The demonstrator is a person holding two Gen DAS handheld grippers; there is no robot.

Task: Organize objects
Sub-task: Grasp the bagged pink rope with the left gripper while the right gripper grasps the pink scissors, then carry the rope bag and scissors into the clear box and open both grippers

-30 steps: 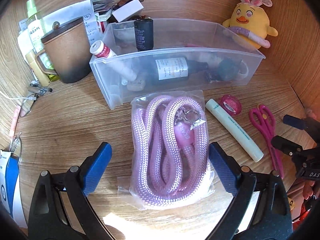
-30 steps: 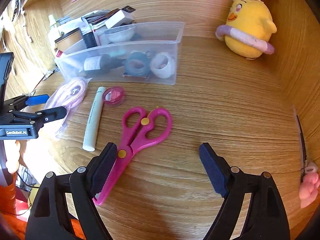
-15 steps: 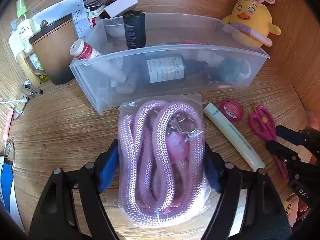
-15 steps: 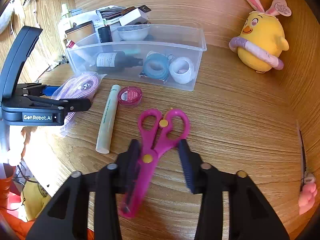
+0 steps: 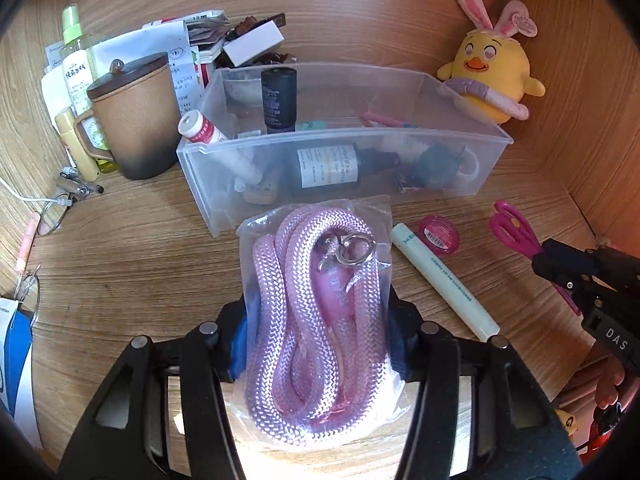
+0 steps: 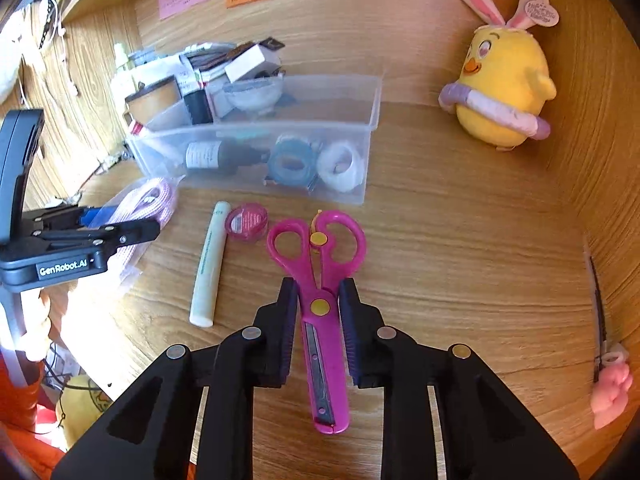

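Observation:
My left gripper is shut on a clear bag of pink rope, holding it just in front of the clear plastic bin. The bag also shows in the right wrist view. My right gripper is shut on pink scissors near their pivot, blades pointing back toward me. The scissors' handles show in the left wrist view. A pale green tube and a small pink round tin lie on the desk between the two grippers.
The bin holds a dark bottle, tape rolls and tubes. A brown lidded mug, bottles and papers crowd the back left. A yellow chick plush sits at the back right corner. Wooden walls close the back and right.
Both grippers have closed: the left on the rope bag, the right on the scissors. The scissors have swung to point straight along the right gripper. Both views have pulled back slightly.

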